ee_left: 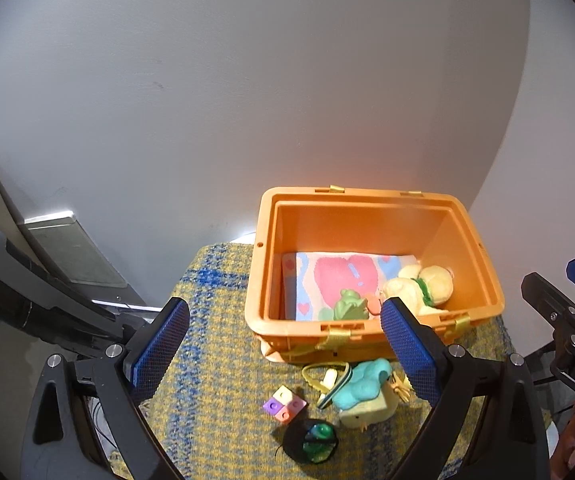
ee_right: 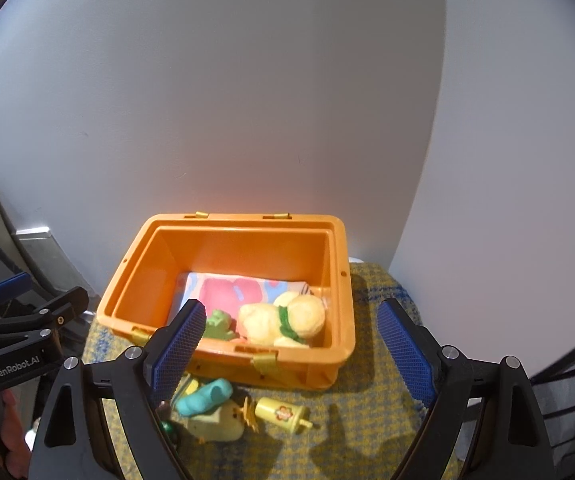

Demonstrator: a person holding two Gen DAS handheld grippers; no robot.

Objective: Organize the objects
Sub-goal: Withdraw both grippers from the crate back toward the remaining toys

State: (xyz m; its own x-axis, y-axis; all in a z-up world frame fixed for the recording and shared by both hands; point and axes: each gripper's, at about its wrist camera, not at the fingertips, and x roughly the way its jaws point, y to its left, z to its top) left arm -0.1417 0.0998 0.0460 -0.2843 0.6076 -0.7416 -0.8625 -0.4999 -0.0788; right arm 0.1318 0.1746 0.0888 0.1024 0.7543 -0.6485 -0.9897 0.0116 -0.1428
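An open orange bin (ee_left: 271, 216) (ee_right: 343, 320) stands on a yellow-blue woven cloth (ee_left: 215, 360) (ee_right: 367, 420). Inside lie a heart-patterned cloth (ee_left: 339, 276) (ee_right: 227, 292), a yellow plush (ee_left: 427, 284) (ee_right: 283, 316) and a green toy (ee_left: 349, 304) (ee_right: 219, 324). In front of the bin lie a teal-and-yellow plush (ee_left: 363, 392) (ee_right: 211, 404), coloured cubes (ee_left: 285, 402), a dark green-black ball (ee_left: 313, 438) and a yellow toy bottle (ee_right: 281, 412). My left gripper (ee_left: 285, 344) is open above the loose toys. My right gripper (ee_right: 291, 352) is open over the bin's front edge.
A grey wall stands behind the bin. A flat grey device (ee_left: 71, 256) leans at the left of the cloth. The other gripper shows at the right edge of the left wrist view (ee_left: 567, 320) and at the left edge of the right wrist view (ee_right: 27, 328).
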